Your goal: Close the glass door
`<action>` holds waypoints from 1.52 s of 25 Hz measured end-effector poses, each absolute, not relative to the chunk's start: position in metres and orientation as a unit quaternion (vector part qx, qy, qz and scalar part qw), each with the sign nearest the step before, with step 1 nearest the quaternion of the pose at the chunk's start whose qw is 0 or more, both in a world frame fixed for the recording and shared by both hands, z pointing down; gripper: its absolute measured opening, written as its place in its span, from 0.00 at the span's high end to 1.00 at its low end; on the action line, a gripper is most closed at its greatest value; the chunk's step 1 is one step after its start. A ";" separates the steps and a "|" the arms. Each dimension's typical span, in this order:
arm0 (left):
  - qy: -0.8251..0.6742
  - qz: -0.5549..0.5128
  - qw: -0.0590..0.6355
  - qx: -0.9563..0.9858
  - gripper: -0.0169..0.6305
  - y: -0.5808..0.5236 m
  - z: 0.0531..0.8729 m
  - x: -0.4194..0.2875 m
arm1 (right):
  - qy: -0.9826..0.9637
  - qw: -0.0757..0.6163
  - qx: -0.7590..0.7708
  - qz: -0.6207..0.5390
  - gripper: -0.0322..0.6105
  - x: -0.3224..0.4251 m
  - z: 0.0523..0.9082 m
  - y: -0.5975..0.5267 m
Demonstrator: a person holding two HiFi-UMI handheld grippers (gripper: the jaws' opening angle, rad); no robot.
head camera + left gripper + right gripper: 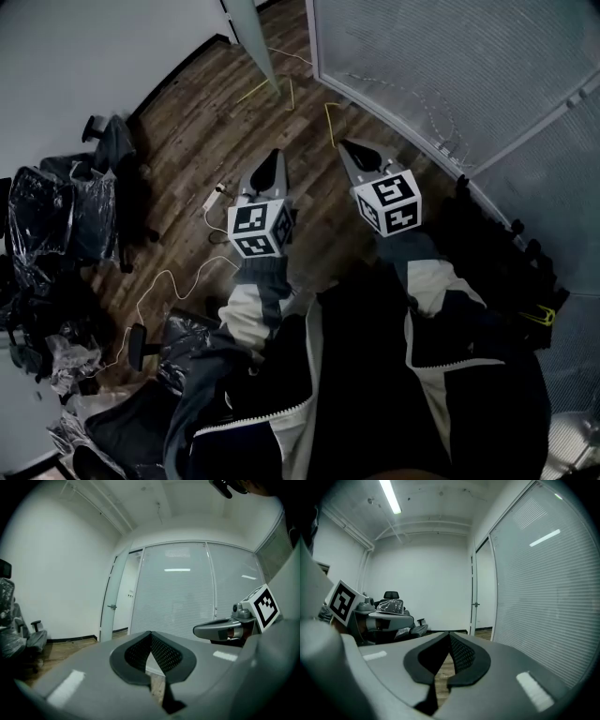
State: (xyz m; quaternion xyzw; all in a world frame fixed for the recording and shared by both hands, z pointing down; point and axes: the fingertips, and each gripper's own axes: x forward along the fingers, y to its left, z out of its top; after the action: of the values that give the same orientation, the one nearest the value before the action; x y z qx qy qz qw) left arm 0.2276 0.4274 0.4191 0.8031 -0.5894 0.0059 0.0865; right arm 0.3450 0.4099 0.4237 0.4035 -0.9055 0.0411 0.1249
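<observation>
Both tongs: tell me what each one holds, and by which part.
Nothing is held. The left tongs and the right tongs are both shut with nothing between them. The glass door stands ahead, untouched.

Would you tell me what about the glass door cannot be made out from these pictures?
- Head view: the door is cut off by the top edge; its handle is out of frame.
- Left gripper view: the handle is too small to tell its type.
- Right gripper view: the door shows nearly edge-on, so how far it stands open is unclear.
</observation>
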 end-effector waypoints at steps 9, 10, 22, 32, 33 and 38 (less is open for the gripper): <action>-0.598 -0.002 0.086 0.797 0.97 0.408 0.418 0.206 | -0.913 0.127 0.386 0.034 0.94 0.316 0.421 0.383; -0.600 -0.002 0.086 0.795 0.97 0.403 0.418 0.204 | -0.915 0.127 0.381 0.034 0.94 0.312 0.422 0.379; -0.647 0.004 0.094 0.757 0.97 0.301 0.428 0.183 | -0.937 0.120 0.324 0.042 0.94 0.285 0.437 0.263; -0.694 0.000 0.101 0.712 0.97 0.182 0.425 0.170 | -0.955 0.118 0.269 0.026 0.94 0.270 0.429 0.130; -0.697 0.001 0.100 0.710 0.97 0.174 0.426 0.170 | -0.957 0.117 0.264 0.025 0.94 0.269 0.430 0.121; -0.707 0.014 0.096 0.700 0.97 0.144 0.427 0.163 | -0.962 0.115 0.248 0.029 0.94 0.258 0.432 0.085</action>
State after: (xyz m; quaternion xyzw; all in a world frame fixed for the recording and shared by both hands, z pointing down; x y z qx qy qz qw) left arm 0.1633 0.1438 0.4268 0.7004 -0.7071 0.0140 0.0963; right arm 0.2578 0.0849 0.4321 0.2475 -0.9616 0.0286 0.1151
